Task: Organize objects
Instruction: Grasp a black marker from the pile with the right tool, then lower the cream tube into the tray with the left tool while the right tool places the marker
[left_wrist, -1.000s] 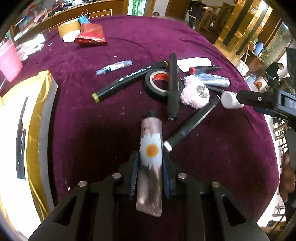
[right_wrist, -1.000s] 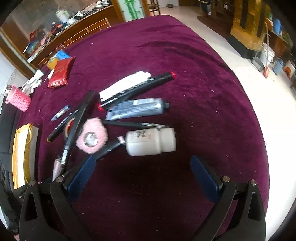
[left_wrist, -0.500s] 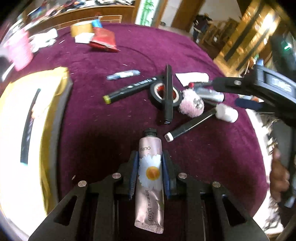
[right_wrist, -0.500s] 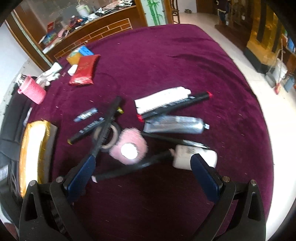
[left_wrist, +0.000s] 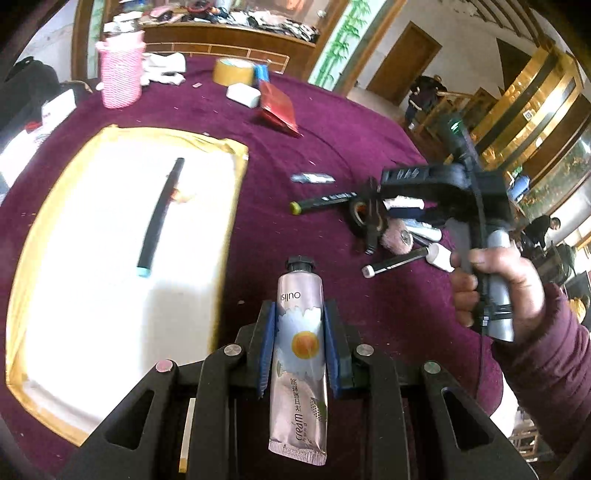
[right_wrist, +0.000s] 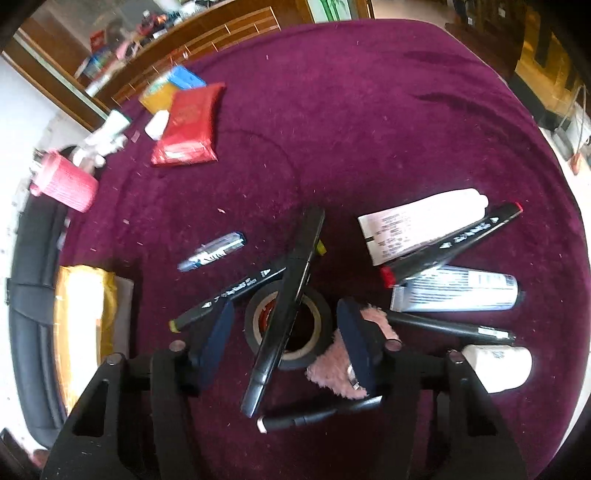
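Round table with purple velvet cloth (left_wrist: 351, 122) fills both views. On its left side sits a big white tray with gold rim (left_wrist: 44, 229), one black pen with a teal tip (left_wrist: 159, 218) lying inside it.

Left gripper (left_wrist: 300, 349) is clamped on a pink hand cream tube (left_wrist: 300, 354) with a daisy print, black cap pointing away from the camera, crimped end toward it; blue pads press both sides of the tube. It is held off the cloth, just right of the tray edge.

Right gripper (right_wrist: 286, 338), held by a hand (left_wrist: 495, 284) in a maroon sleeve, sits over the clutter pile. Its jaws have just been closing, now about half open, straddling a black tape roll (right_wrist: 288, 328) and the long black marker (right_wrist: 284, 314) lying across the roll. Pads are not pressing on either. The right-hand pad overlaps a pink fluffy puff (right_wrist: 332, 369).

Rest of the pile: white tube (right_wrist: 421, 225), black marker with red ends (right_wrist: 454, 240), silver-blue tube (right_wrist: 458, 288), thin black pen (right_wrist: 447, 326), white bottle (right_wrist: 498, 365), yellow-tipped marker (right_wrist: 229, 295), another black marker (right_wrist: 317, 411) nearest the camera, small blue-white tube (right_wrist: 212, 251) off by itself.

Far edge: red packet (right_wrist: 186, 125), pink woven cup (left_wrist: 120, 72), tan tape roll (left_wrist: 234, 72).
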